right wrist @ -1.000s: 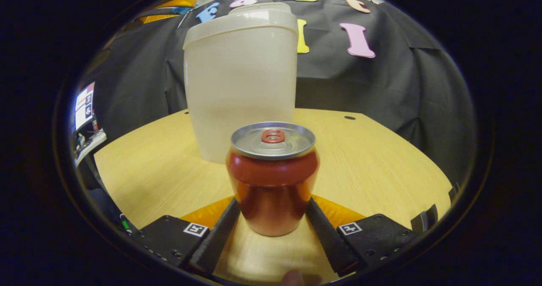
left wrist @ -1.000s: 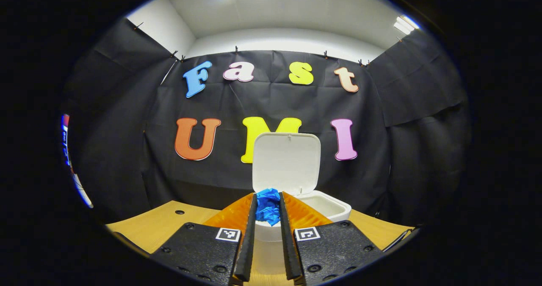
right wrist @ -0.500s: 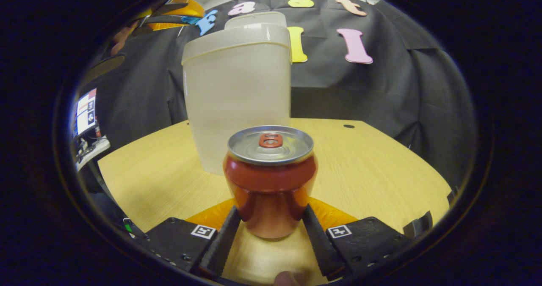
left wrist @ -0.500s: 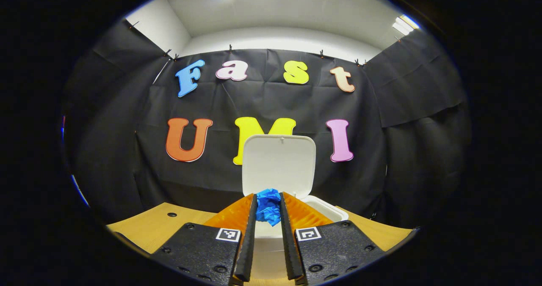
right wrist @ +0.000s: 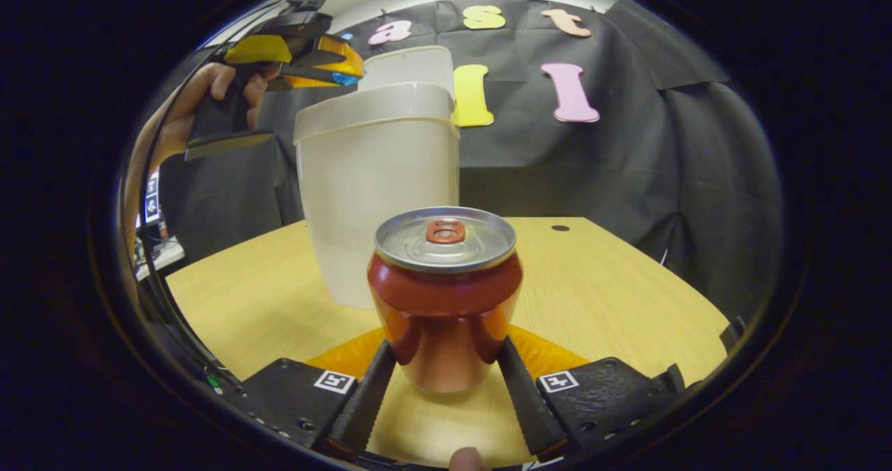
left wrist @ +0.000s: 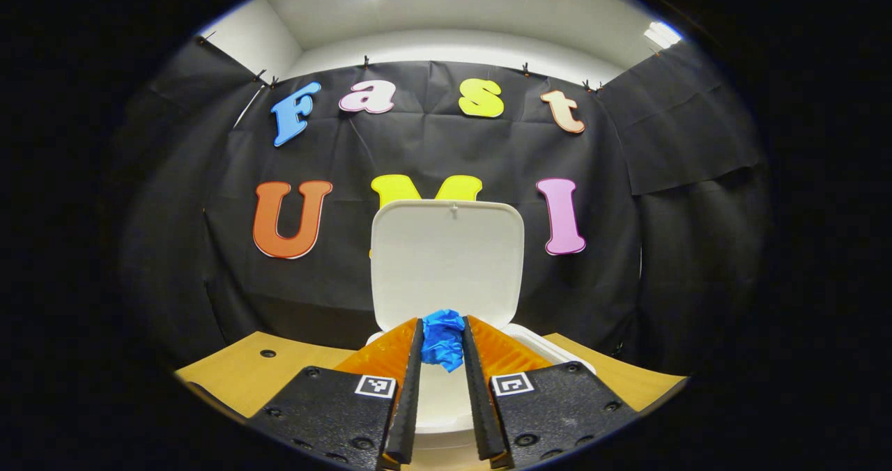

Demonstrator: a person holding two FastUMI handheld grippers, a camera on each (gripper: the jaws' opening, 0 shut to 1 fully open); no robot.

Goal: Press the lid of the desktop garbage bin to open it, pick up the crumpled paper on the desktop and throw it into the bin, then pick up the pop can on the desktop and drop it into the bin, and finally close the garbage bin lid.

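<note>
In the left gripper view my left gripper (left wrist: 442,345) is shut on a blue crumpled paper (left wrist: 442,338), held just above the open mouth of the white bin (left wrist: 557,357). The bin's lid (left wrist: 446,262) stands upright behind it. In the right gripper view a red pop can (right wrist: 444,297) stands upright between my right gripper's (right wrist: 444,352) fingers, which press on both of its sides low over the wooden table (right wrist: 599,290). Behind the can rises the bin (right wrist: 380,192). Above its left rim a hand (right wrist: 209,102) holds the left gripper (right wrist: 327,56) with the blue paper (right wrist: 346,79).
The black cloth wall closes off the back and sides. A small dark hole (right wrist: 559,228) marks the tabletop at the right of the bin. Equipment sits off the table's left edge (right wrist: 150,213).
My left gripper has carried the paper closer to the bin, and the open lid looms larger. The right fingers have closed in against the can's sides.
</note>
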